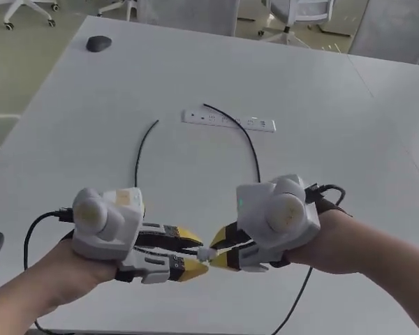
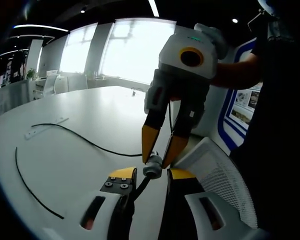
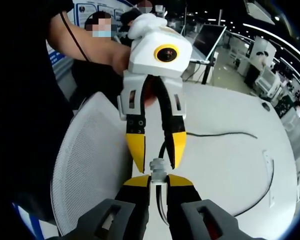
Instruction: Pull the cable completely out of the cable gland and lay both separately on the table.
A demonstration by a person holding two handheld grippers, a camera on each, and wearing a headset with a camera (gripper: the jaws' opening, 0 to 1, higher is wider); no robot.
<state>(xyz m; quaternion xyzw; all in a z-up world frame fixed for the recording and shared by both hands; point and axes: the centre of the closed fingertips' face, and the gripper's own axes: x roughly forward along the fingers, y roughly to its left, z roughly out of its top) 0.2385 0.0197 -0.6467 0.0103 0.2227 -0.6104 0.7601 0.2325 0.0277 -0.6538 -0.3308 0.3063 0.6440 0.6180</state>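
Currently right gripper (image 3: 159,181) clamped on cable gland (image 2: 152,171) at own tips, anchoring it. Left gripper (image 1: 193,255) part-open, jaws straddling black cable (image 2: 139,189) just behind gland, not pinching; judged setup for pull. Cable not yet out.

The table (image 1: 321,105) is a plain, pale grey-white. On it the cable (image 1: 252,149) is black, the flat strip (image 1: 228,121) is white with faint grey marks, and the mouse (image 1: 98,44) at the table's far corner is dark grey. Over the table's near edge, the left gripper (image 1: 193,257) and the right gripper (image 1: 222,252) have white bodies, black mid-parts and yellow fingertips. The cable gland (image 3: 158,169) is light grey. Beside the table, the chair (image 3: 87,150) is white with a fine mesh pattern.
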